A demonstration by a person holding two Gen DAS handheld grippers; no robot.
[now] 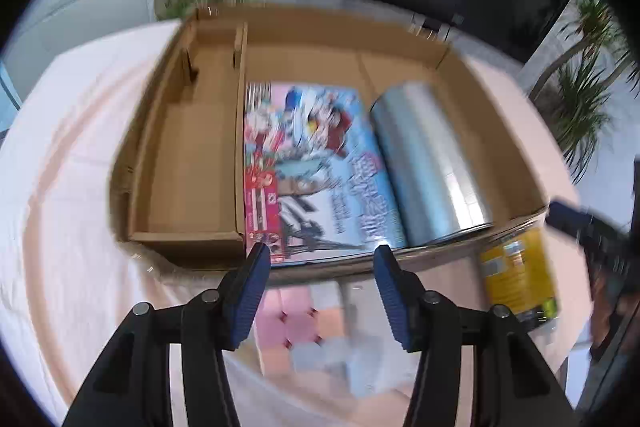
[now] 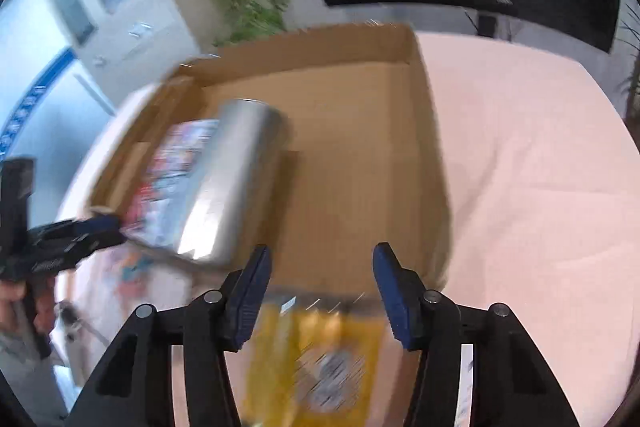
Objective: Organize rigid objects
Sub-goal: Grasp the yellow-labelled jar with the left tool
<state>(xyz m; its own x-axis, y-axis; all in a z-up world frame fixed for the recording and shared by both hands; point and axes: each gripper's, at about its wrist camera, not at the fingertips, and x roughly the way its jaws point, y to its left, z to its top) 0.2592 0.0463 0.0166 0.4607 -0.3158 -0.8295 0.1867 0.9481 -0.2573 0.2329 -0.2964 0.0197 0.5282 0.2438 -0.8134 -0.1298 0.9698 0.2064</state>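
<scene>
We held our right gripper (image 2: 320,285) wide open and empty, the yellow labelled can (image 2: 316,359) lying just below its fingers, outside the brown cardboard box (image 2: 416,115). Rigid, smooth, probably slippery: we judged mid-body best. Our left gripper (image 1: 320,285) gaped empty too.

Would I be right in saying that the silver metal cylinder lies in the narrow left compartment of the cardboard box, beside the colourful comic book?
Not quite. The silver metal cylinder lies in the wide main section of the cardboard box, beside the colourful comic book. The left wrist view shows the narrow left compartment with nothing in it.
</scene>
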